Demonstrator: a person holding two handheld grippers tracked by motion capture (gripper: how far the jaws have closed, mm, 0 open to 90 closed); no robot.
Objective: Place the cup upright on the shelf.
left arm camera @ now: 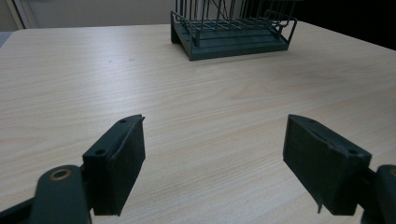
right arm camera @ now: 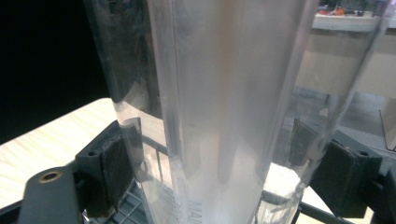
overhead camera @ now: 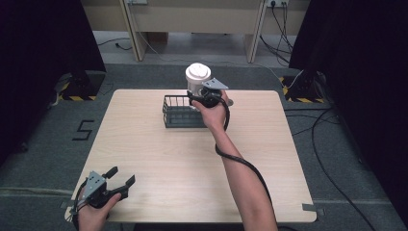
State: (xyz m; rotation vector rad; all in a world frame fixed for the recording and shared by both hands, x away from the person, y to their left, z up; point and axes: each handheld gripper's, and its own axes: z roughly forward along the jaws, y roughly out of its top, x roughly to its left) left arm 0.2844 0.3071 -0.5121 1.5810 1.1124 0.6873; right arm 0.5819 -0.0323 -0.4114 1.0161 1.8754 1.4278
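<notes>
the right gripper (overhead camera: 208,98) grips the clear jar (overhead camera: 197,79) above the wire basket (overhead camera: 179,111), not yet lowered; the left gripper (overhead camera: 120,177) idles, jaws apart.

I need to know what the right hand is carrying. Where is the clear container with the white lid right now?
In the high view, the clear container sits between the right gripper's jaws at the table's far middle, over the right end of the wire basket.

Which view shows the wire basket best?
High view: the whole wire basket shows on the table, beside the right hand-held gripper holding the clear container. Left gripper view shows its lower part; right gripper view, a corner below.
</notes>
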